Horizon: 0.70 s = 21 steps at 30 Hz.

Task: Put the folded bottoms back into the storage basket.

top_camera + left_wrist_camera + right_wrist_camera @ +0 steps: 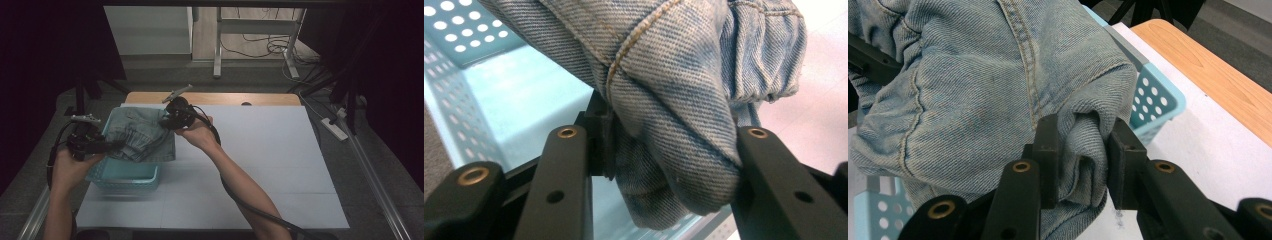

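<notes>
- Left gripper (114,146): jaws clamping a thick fold of the denim garment (140,135).
- Right gripper (165,121): jaws pinching another fold.
- Garment: hanging over the turquoise basket (125,176).

Both grippers' fingers (1048,150) clamped.

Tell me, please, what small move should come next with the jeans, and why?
Probably lower both grippers together. The left gripper and right gripper each pinch a fold of the denim jeans, which hang over the turquoise basket, partly past its rim.
</notes>
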{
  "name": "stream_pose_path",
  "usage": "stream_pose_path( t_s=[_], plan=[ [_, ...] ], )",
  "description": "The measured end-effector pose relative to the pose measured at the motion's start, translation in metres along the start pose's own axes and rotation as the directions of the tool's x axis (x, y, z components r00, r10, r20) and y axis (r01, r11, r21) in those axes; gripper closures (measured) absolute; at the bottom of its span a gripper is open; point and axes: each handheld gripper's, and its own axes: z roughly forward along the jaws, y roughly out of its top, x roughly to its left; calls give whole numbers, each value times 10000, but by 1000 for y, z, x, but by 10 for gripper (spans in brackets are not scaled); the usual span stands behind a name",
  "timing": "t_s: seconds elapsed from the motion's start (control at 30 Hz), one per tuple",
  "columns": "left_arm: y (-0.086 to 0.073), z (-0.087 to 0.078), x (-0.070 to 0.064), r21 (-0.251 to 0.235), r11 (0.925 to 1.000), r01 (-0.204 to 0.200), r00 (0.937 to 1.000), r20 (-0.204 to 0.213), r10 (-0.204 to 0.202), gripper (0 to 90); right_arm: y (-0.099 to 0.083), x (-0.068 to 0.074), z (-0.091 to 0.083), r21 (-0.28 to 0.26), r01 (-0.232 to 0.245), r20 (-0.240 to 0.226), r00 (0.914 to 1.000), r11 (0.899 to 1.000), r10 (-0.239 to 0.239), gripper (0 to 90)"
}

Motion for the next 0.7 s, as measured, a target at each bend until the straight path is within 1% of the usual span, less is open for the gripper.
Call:
stream_pose_path(
  t_s=[0.03, 0.23, 0.3, 0.5, 0.7],
  plan=[
    [-1, -1, 2, -6, 10000, 19, 10000, -19, -19, 589, 1, 1, 2, 27, 67, 7, 10000, 10000, -67, 707],
    [-10, -2, 13, -34, 9996, 288, 9996, -81, -289, 591, 5, 6, 15, -23, 86, -79, 9999, 10000, -86, 707],
    [-12, -3, 16, -38, 9995, 314, 9994, -165, -314, 591, 6, 8, 19, 31, 173, -20, 9998, 9998, -173, 707],
    [-22, -4, 28, -100, 9990, 435, 9987, -259, -438, 592, 9, 13, 33, -40, 158, -80, 9998, 9999, -158, 707],
    [-30, -5, 37, -97, 9982, 586, 9967, -550, -591, 592, 12, 18, 46, -68, 122, -177, 9998, 9999, -123, 706]
  ],
)
